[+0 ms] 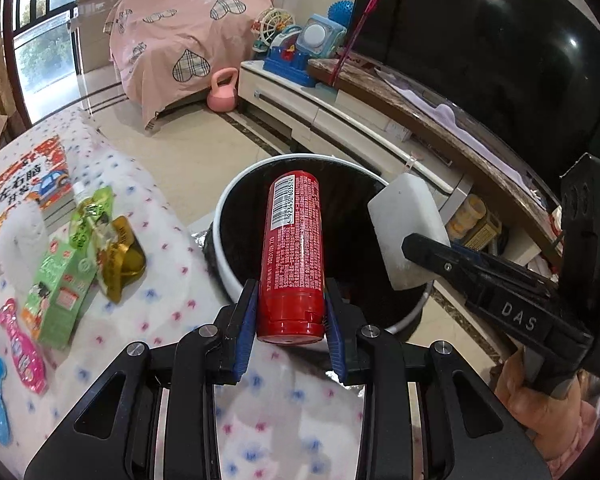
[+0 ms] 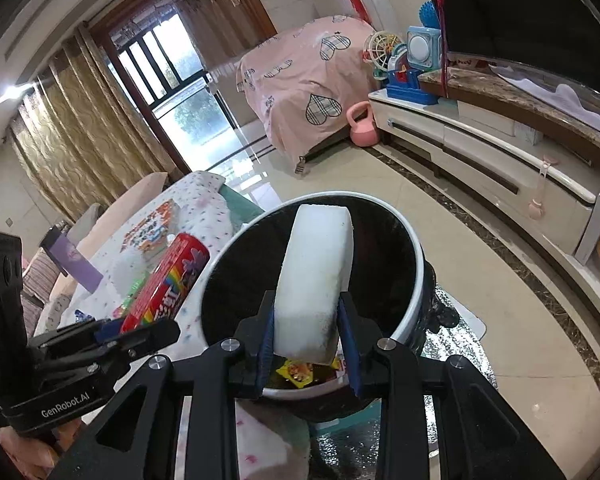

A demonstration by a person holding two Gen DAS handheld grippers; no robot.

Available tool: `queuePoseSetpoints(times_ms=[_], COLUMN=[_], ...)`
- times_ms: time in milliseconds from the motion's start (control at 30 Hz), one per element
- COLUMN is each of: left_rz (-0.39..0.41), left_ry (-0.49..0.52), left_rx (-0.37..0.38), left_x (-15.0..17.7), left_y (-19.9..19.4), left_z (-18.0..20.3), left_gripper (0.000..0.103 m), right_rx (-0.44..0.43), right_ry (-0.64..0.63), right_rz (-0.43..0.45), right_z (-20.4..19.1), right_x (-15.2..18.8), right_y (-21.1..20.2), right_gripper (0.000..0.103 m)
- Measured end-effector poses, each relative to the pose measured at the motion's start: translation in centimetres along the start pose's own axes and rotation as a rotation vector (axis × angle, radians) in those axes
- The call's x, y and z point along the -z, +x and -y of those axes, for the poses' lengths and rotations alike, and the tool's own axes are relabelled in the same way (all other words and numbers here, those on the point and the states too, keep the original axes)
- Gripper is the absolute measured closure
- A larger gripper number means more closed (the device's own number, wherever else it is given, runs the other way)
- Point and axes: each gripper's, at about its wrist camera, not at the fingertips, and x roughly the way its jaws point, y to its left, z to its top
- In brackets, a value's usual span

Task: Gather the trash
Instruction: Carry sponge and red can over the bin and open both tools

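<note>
My left gripper (image 1: 291, 312) is shut on a red cylindrical can (image 1: 293, 248) and holds it over the round white-rimmed trash bin (image 1: 224, 216) lined with a black bag. My right gripper (image 2: 306, 332) is shut on a white foam block (image 2: 314, 276), held above the same bin (image 2: 418, 256). The block (image 1: 406, 232) and right gripper also show in the left wrist view over the bin's right rim. The can (image 2: 166, 280) and left gripper show at the left of the right wrist view. Colourful wrappers (image 2: 298, 372) lie in the bin's bottom.
A table with a dotted white cloth (image 1: 172, 280) holds a green carton (image 1: 58, 288), a green pouch (image 1: 92, 216), a gold wrapper (image 1: 122, 256), a pink packet (image 1: 22, 348) and a book (image 1: 24, 196). A TV cabinet (image 1: 340, 116) runs along the right. A pink kettlebell (image 1: 222, 92) stands on the floor.
</note>
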Motion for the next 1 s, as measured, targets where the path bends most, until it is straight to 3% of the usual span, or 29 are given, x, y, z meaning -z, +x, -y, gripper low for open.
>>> queuePoseSetpoints(times_ms=[333,400,433,467,567,700,867,1000], left_rz=[-0.035,-0.042,-0.037,-0.027,-0.008,0.012,0.019,0.022], left_ry=[-0.004,-0.013,-0.015,-0.014,-0.011,-0.036,-0.104,-0.157], left_rx=[-0.008,-0.008,-0.003,-0.003,-0.005,-0.004,-0.015,-0.036], left_x=[-0.8,-0.9,-0.8,-0.7,-0.3,1.0,3.6,6.1], left_y=[2.4,2.6,2.4,2.1,1.3,-0.3,-2.4,-4.1], left_z=[0.2,0.0,0.0,0.0,-0.1,-1.0,-3.3,-5.3], left_gripper=[0.072,0.056,0.052,0.049,0.049,0.046,0.043,0.043], right_rx=[0.014,0.004,0.006,0.003,-0.003,-0.015,-0.054,-0.089], right_ry=[-0.005,-0.001,0.005,0.012,0.029,0.048,0.058,0.054], right_rz=[-0.048,-0.059,-0.058,-0.055,-0.044,-0.026,0.003,0.015], right_z=[1.1,1.4,1.5,1.6,1.8,1.8,0.6,-1.2], right_x=[-0.9,-1.1,-1.1,-1.2,-1.2,-1.0,-0.1,1.0], right_y=[2.1,2.5,2.5,2.5,2.2,1.5,0.3,-0.4], right_gripper=[0.068,0.064,0.059,0.052,0.049,0.046,0.027,0.022])
